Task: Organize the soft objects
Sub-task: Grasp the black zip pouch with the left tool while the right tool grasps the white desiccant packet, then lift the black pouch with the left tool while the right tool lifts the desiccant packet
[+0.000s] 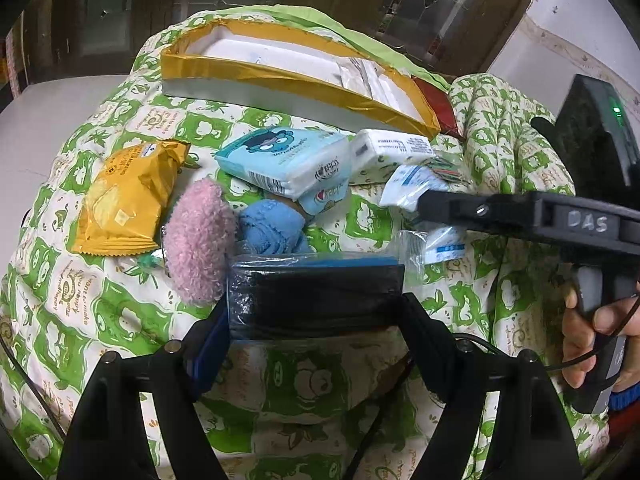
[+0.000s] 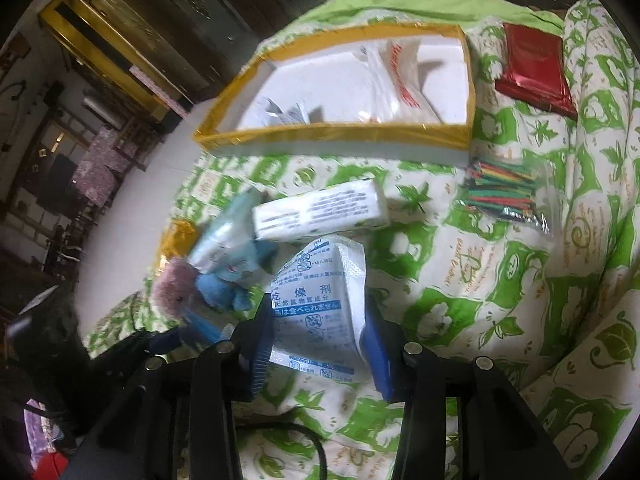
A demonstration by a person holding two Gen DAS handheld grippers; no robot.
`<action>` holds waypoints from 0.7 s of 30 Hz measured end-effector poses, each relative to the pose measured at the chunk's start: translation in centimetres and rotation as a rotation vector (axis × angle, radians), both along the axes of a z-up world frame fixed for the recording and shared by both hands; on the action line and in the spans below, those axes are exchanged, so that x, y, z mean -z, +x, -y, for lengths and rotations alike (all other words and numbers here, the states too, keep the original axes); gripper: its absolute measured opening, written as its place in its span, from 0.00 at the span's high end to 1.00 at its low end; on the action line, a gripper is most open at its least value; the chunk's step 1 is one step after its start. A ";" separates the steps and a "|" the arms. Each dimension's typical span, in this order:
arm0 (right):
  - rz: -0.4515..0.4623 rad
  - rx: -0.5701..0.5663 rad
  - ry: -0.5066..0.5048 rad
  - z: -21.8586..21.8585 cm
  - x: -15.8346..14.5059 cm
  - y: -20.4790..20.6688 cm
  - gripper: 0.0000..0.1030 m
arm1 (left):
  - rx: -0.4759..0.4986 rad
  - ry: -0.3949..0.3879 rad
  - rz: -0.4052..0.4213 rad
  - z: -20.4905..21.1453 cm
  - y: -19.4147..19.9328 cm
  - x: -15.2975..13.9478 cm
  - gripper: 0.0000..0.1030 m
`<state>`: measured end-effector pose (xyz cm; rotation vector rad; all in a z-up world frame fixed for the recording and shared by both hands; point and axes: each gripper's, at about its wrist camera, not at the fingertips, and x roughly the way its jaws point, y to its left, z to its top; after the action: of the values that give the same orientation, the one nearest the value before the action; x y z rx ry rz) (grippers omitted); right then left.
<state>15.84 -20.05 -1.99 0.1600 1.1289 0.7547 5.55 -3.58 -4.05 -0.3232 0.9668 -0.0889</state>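
1. Green-and-white patterned quilt point(image 1: 120, 320) covers the bed-like surface that carries all items; dark wooden furniture stands behind it.
2. Box with yellow taped rim point(image 2: 332, 136) lies at the far side of the quilt and holds white plastic bags.
3. Left gripper point(image 1: 316, 312): the fingers are clamped on a dark flat sponge in clear wrap point(image 1: 316, 296), one finger on each short end. The sponge is at the near edge of the pile.
4. Right gripper point(image 2: 316, 344): the fingers are pressed together on a white packet with blue print point(image 2: 320, 300), which stands tilted between the blue pads.
5. A hand point(image 1: 592, 332) at the right edge of the left wrist view holds the right gripper's handle.
6. Beyond the sponge lie a pink plush piece point(image 1: 200, 240) touching a blue plush piece point(image 1: 272, 232).
7. A light-blue tissue pack point(image 1: 284, 160) rests partly on the blue plush; a white tissue pack point(image 1: 392, 148) lies just beside it.
8. A yellow snack bag point(image 1: 124, 200) lies to the left, near the pink plush.
9. A clear bag of coloured sticks point(image 2: 504, 192) and a red packet point(image 2: 532, 68) lie to the right, well apart from the pile.
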 end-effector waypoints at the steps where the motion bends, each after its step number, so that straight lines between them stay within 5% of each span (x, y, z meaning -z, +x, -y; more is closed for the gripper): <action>1: 0.004 0.002 0.014 0.2 -0.2 0.0 0.56 | -0.001 -0.002 0.003 -0.1 0.0 0.0 0.23; 21: 0.023 0.037 0.054 0.8 -0.8 0.8 0.56 | -0.008 -0.014 0.019 -0.3 0.0 -0.5 0.23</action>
<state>16.59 -20.86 -1.15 0.2164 1.0821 0.7525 5.51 -3.30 -3.54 -0.3388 0.9459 -0.0911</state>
